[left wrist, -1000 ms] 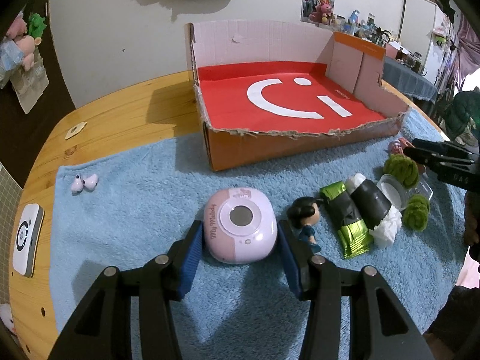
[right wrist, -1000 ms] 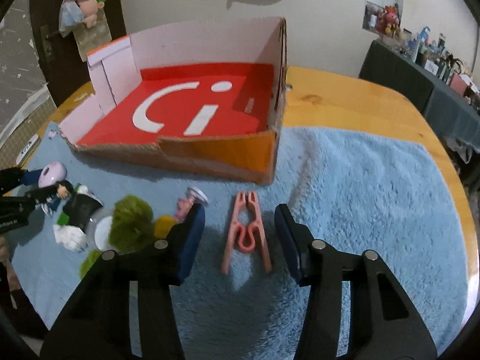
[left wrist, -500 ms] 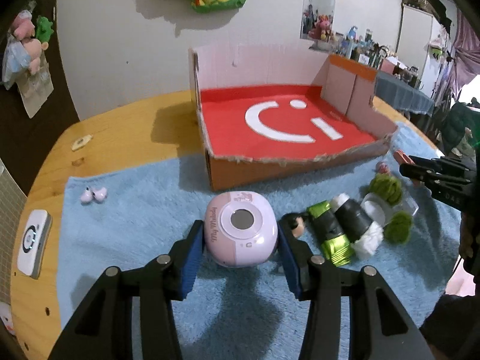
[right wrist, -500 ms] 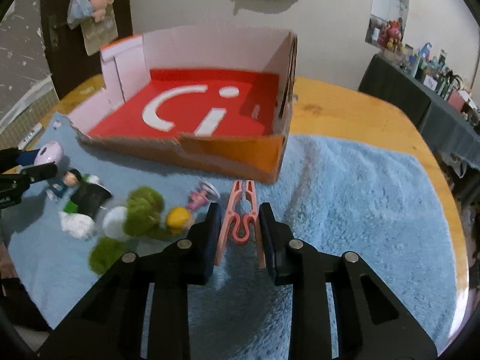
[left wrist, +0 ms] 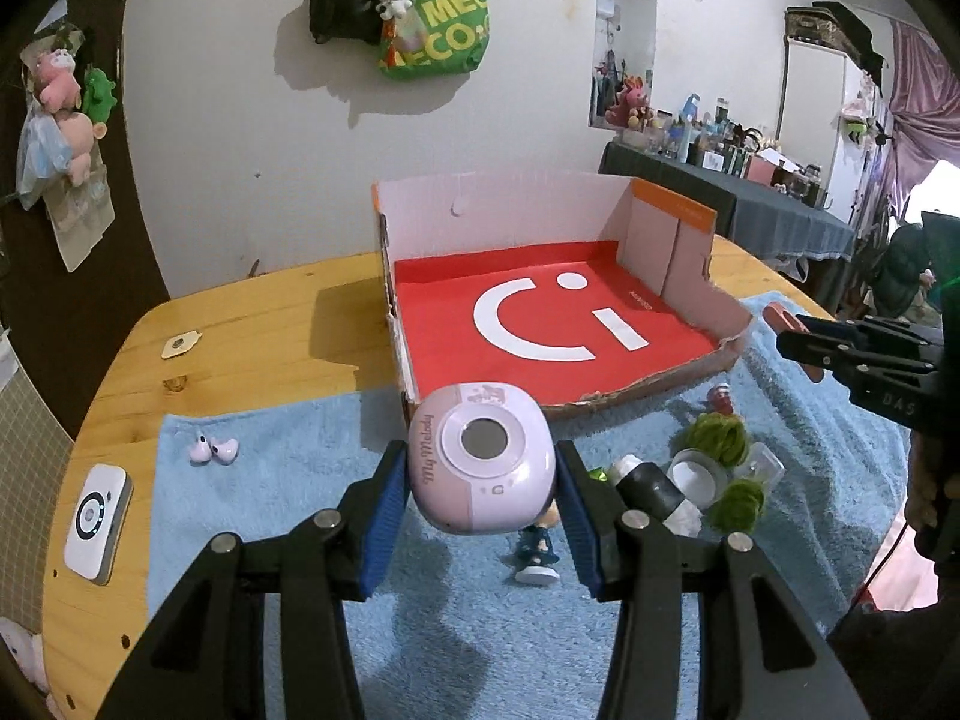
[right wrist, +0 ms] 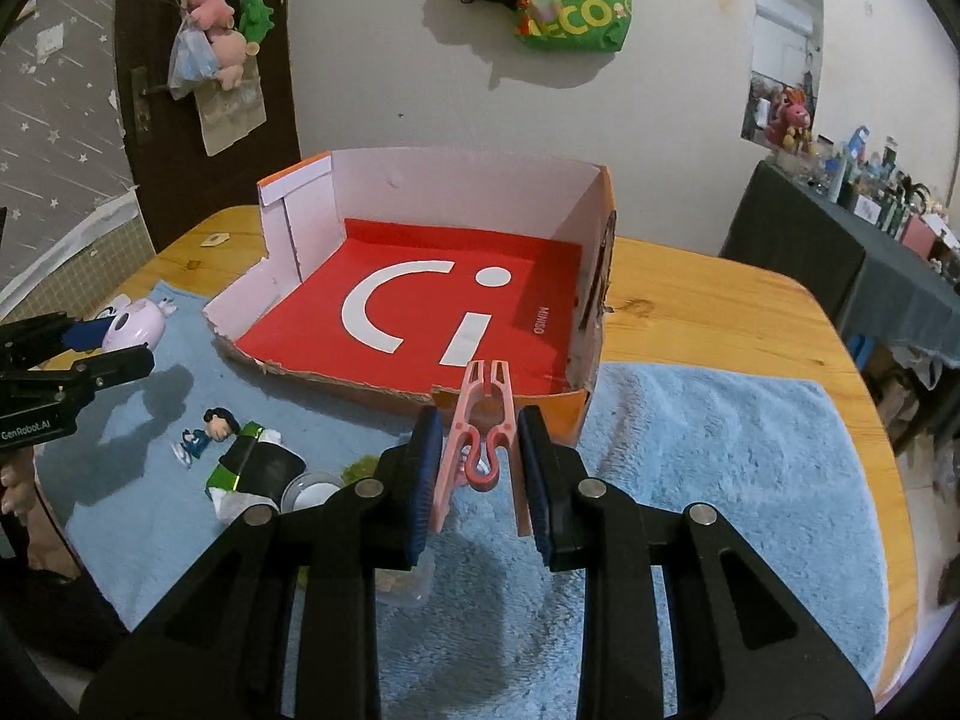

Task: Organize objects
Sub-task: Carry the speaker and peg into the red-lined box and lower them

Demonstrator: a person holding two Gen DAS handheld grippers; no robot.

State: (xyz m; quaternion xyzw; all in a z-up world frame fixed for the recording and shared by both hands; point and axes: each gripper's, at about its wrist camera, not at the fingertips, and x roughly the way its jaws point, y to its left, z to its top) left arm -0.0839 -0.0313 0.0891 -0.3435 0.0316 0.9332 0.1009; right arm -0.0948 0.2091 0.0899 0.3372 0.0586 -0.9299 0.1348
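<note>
My left gripper point(left wrist: 480, 480) is shut on a pink rounded toy camera point(left wrist: 480, 456) and holds it above the blue towel point(left wrist: 270, 480), just before the front wall of the open cardboard box point(left wrist: 690, 240) with a red floor. My right gripper point(right wrist: 477, 456) is shut on a pink clothes peg point(right wrist: 480, 420), lifted at the box's front right corner point(right wrist: 576, 414). The right gripper also shows at the right edge of the left wrist view point(left wrist: 840, 354). The left gripper with the camera shows at the left of the right wrist view point(right wrist: 129, 327).
On the towel lie a small doll figure point(left wrist: 537, 540), a black and green packet point(left wrist: 654, 492), green pom-poms point(left wrist: 720, 441), a clear lid point(left wrist: 693, 477) and two pink earbuds point(left wrist: 213, 450). A white device point(left wrist: 96, 516) lies on the wooden table point(left wrist: 240, 330).
Both grippers have risen off the towel with their objects. The right gripper closed on the peg and lifted it. The left lifted the camera toward the box.
</note>
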